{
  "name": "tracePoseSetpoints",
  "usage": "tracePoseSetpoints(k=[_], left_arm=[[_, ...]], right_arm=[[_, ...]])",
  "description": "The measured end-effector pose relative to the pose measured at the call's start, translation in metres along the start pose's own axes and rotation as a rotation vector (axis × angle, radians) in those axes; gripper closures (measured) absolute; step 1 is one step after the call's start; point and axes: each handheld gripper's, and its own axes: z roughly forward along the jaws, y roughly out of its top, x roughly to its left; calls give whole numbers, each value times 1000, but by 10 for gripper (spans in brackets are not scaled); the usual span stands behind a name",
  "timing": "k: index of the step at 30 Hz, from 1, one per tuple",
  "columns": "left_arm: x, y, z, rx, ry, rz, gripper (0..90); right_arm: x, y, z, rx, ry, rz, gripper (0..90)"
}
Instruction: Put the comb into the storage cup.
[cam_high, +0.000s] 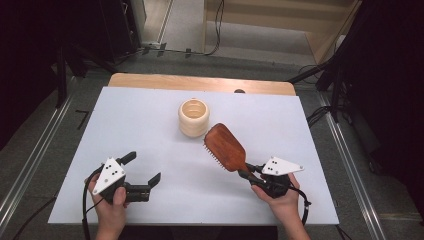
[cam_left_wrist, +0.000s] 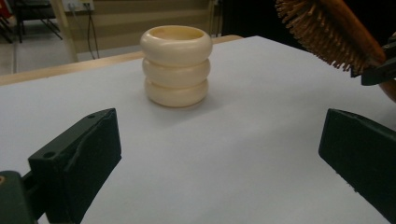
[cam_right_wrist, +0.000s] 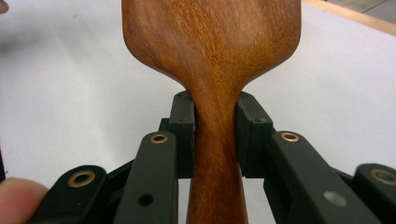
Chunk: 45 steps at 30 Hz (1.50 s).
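Observation:
A wooden paddle hairbrush (cam_high: 226, 147) is held off the table at mid-right, its head angled up-left and its bristles facing down-left. My right gripper (cam_high: 251, 175) is shut on its handle; in the right gripper view both pads clamp the narrow neck of the hairbrush (cam_right_wrist: 215, 70). A cream ribbed cup (cam_high: 194, 117) stands upright at the table's centre, just left of the brush head. My left gripper (cam_high: 142, 168) rests low at the front left with its jaws wide open and nothing between them. In the left gripper view the cup (cam_left_wrist: 176, 65) stands ahead and the bristles (cam_left_wrist: 322, 32) show at the top right.
The white tabletop (cam_high: 150, 130) has a wooden strip (cam_high: 200, 82) along its far edge. Beyond it lie cables and dark stands on a grey floor. Metal rails run along both sides of the table.

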Motion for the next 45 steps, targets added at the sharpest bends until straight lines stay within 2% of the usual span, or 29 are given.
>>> tracePoseSetpoints(k=[3,7,13,17,24,35,38,45], left_arm=[[-7,7,8,5,-27,15,0],[-15,17,16,-6,-71,7,0],[-25,25,28,-17,-110,10,0],[-29,29,36,-15,-136,11,0],[-40,37,48,-22,-186,10,0],[-57,46,65,-39,-269,-14,0],[-61,48,67,-36,-282,-9,0],[-66,51,72,-47,-308,-26,0]], right_arm=[[0,-1,-2,-29,2,15,703],[2,-1,-4,-59,-7,14,703],[5,0,-4,-114,15,24,703],[9,0,-2,-120,11,8,703],[16,0,2,-152,35,4,702],[27,3,10,-156,43,-18,702],[29,3,12,-157,50,-20,703],[35,5,14,-172,63,-31,703]])
